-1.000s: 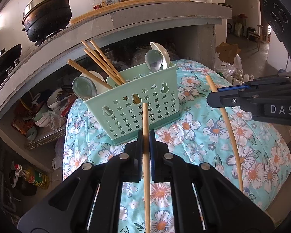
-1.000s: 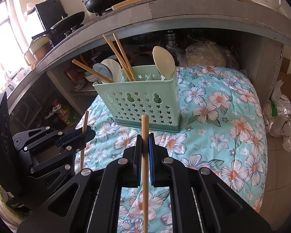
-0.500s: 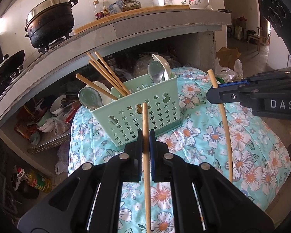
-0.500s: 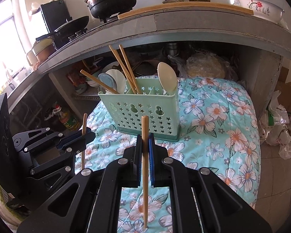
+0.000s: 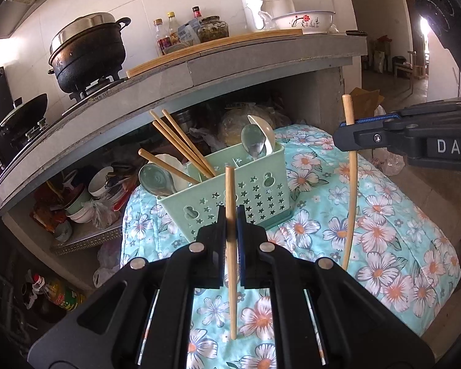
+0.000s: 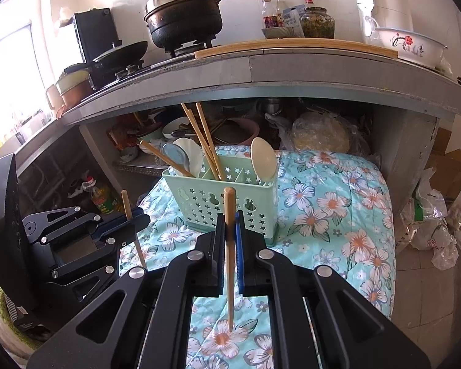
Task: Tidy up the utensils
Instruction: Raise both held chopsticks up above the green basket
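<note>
The left gripper (image 5: 230,215) is squeezed shut on a thin, light wooden chopstick (image 5: 230,246). The stick stands nearly straight up between the two black jaws, with its round top poking out above them and its thin end hanging down near the flowery blue-green quilted cloth (image 5: 384,230).

The right gripper (image 6: 230,224) is closed tight too — it has hold of a second light wooden chopstick (image 6: 230,261) in the same upright way. From the left camera this right gripper (image 5: 347,136) shows at the right edge, and its stick (image 5: 352,190) looks long and a bit bent by the lens. From the right camera the left gripper (image 6: 135,220) shows at the left side with its stick (image 6: 132,227).

A pale green plastic utensil basket with star-shaped holes (image 5: 249,193) sits on the cloth just past both grippers. Inside, it has walls that split it into parts. More wooden chopsticks (image 5: 181,144) lean out of the left part, beside a shiny metal spoon (image 5: 155,181). At the right end stand another metal spoon (image 5: 253,140) and a cream plastic spoon (image 6: 262,160).

Behind is a grey stone kitchen counter (image 6: 322,67) with a black pot with a silver lid (image 6: 181,15) — and a white bowl with a red flower (image 6: 408,44).
</note>
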Demonstrator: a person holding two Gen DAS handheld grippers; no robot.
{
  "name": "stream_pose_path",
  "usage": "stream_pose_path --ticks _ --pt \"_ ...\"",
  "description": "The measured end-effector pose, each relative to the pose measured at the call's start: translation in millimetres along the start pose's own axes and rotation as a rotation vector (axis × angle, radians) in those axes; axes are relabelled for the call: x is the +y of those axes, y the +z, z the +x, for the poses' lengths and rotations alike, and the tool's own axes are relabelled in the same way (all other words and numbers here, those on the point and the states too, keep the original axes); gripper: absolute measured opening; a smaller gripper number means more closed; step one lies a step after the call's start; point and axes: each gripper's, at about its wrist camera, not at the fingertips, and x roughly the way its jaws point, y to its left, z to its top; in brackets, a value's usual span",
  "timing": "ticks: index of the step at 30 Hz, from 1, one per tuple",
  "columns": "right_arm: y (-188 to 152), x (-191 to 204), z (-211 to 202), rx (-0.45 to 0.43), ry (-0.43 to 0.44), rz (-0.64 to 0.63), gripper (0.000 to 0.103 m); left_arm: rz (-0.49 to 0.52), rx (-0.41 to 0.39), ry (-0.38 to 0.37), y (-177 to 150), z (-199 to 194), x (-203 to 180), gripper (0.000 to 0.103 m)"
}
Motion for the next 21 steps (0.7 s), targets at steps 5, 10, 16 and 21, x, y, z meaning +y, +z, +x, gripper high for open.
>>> stream_pose_path --ticks 5,10,16,21 --pt "10.0 -1.4 -9.5 -0.030 -0.008 -0.006 0.006 -0.026 -0.027 -0.016 8.0 -7.3 7.9 0.006" --pt "25.7 -2.1 -20.8 -0.069 -0.016 -0.016 0.006 -0.078 -0.064 -0.042 21.4 -17.5 28.7 0.006" --pt "46.2 -10.7 -41.0 -0.142 -0.012 -0.001 0.006 -0.174 -0.150 -0.096 48.0 -34.2 64.7 0.006" --pt "64.5 -13.0 -54.7 -0.196 -0.004 -0.003 0.006 -0.261 -0.254 -0.151 70.2 -46.2 94.2 0.006"
